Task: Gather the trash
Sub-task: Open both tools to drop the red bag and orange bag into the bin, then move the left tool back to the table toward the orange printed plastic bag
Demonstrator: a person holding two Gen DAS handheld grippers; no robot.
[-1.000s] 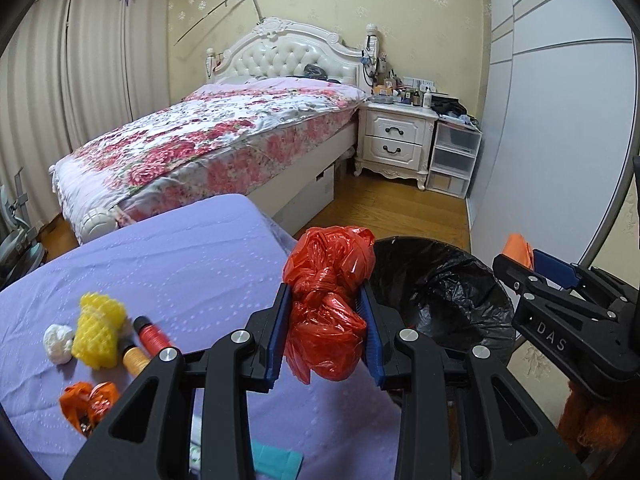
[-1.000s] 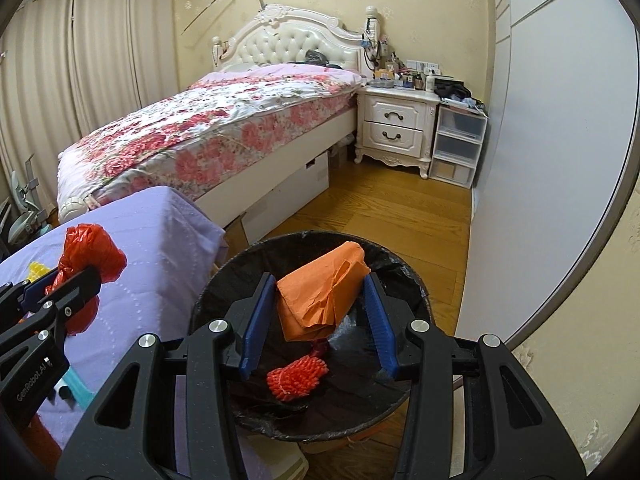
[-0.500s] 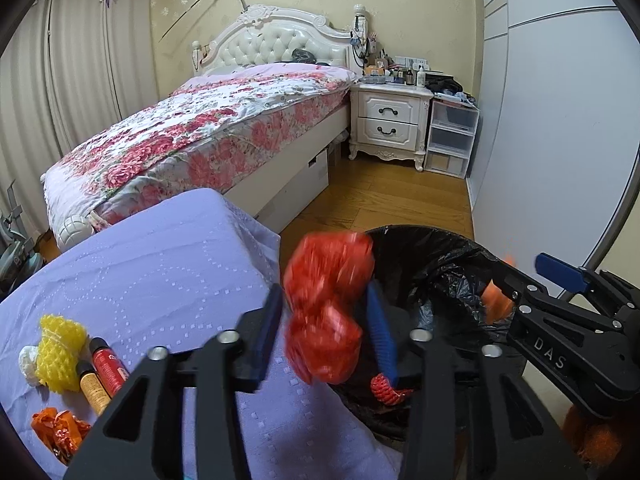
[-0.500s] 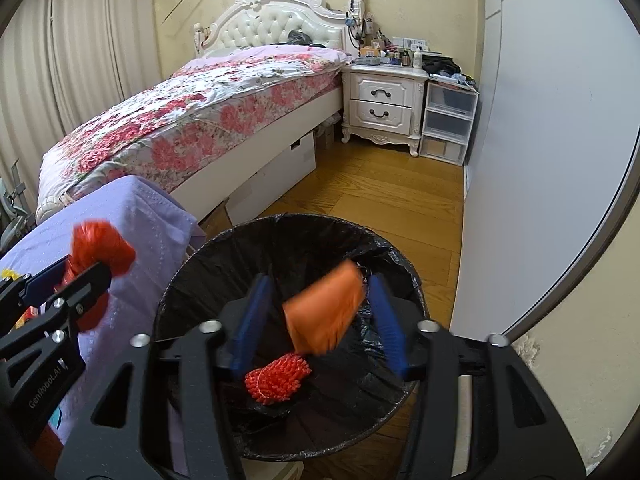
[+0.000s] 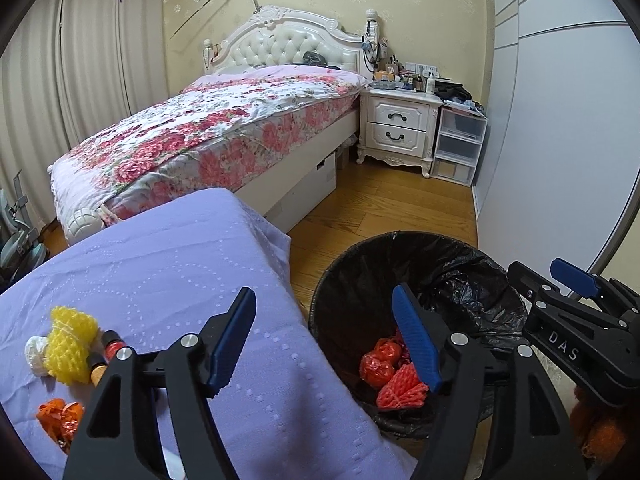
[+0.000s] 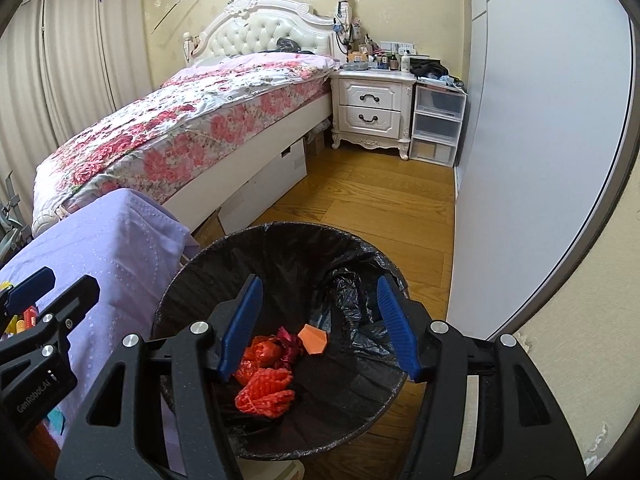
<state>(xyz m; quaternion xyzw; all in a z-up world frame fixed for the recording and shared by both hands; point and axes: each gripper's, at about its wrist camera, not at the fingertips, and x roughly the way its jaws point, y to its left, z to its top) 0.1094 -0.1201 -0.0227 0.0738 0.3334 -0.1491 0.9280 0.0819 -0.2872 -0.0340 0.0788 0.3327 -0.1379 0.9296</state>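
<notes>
A black-lined trash bin (image 5: 344, 280) (image 6: 280, 240) stands on the floor beside the purple-covered table (image 5: 160, 264). Inside lie a red plastic bag (image 5: 378, 362) (image 6: 260, 354), a red mesh net (image 6: 264, 394) (image 5: 402, 392) and an orange paper piece (image 6: 314, 340). My left gripper (image 5: 326, 340) is open and empty over the table edge and bin rim. My right gripper (image 6: 320, 328) is open and empty above the bin. On the table's left lie a yellow foam net (image 5: 70, 340), a white wad (image 5: 35, 356), small bottles (image 5: 112, 346) and an orange wrapper (image 5: 60, 420).
A bed with a floral cover (image 5: 224, 128) stands behind the table. A white nightstand (image 5: 398, 128) and plastic drawers (image 5: 458, 146) stand at the back. A grey wardrobe (image 5: 560, 140) lines the right side. Wooden floor (image 5: 392, 208) lies between.
Both grippers opened. The red bag dropped from my left gripper and the orange paper from my right gripper into the bin.
</notes>
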